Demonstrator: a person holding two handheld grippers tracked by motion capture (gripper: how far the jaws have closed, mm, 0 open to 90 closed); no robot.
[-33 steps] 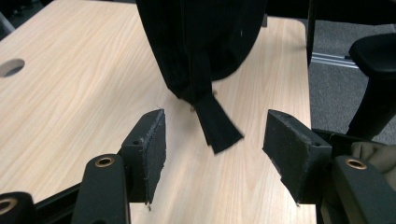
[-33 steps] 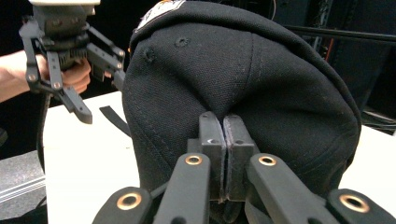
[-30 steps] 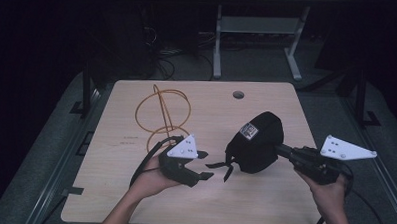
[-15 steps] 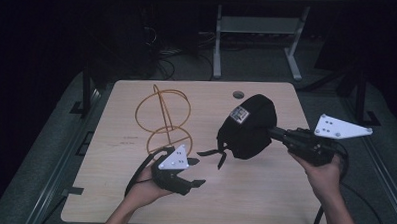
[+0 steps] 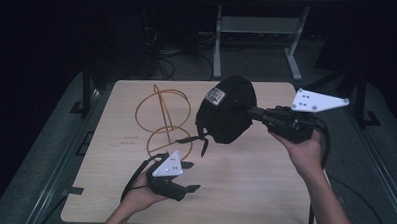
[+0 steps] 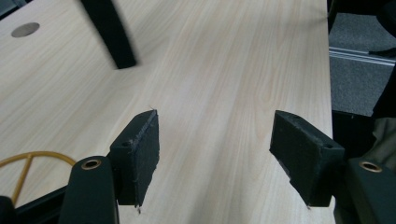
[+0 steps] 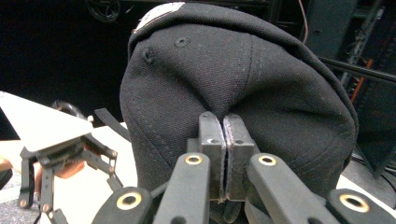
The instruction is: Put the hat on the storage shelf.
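A black cap (image 5: 226, 110) with a white label hangs in the air above the middle of the wooden table (image 5: 249, 189). My right gripper (image 5: 251, 113) is shut on the cap's fabric; in the right gripper view the jaws pinch the crown (image 7: 233, 74) tightly together. The cap's straps (image 5: 201, 141) dangle below it, and one strap (image 6: 109, 32) shows blurred in the left gripper view. My left gripper (image 5: 190, 177) rests low near the table's front left, open, with nothing between its pads (image 6: 140, 149).
An orange wire stand (image 5: 162, 113) made of hoops stands on the table's left half, just left of the cap; part of its base (image 6: 28, 158) lies beside my left gripper. A round hole (image 6: 25, 29) sits at the table's far edge.
My right gripper has lifted the cap higher and carried it farther from the person. My left gripper has drawn back toward the front edge, open and apart from the cap.
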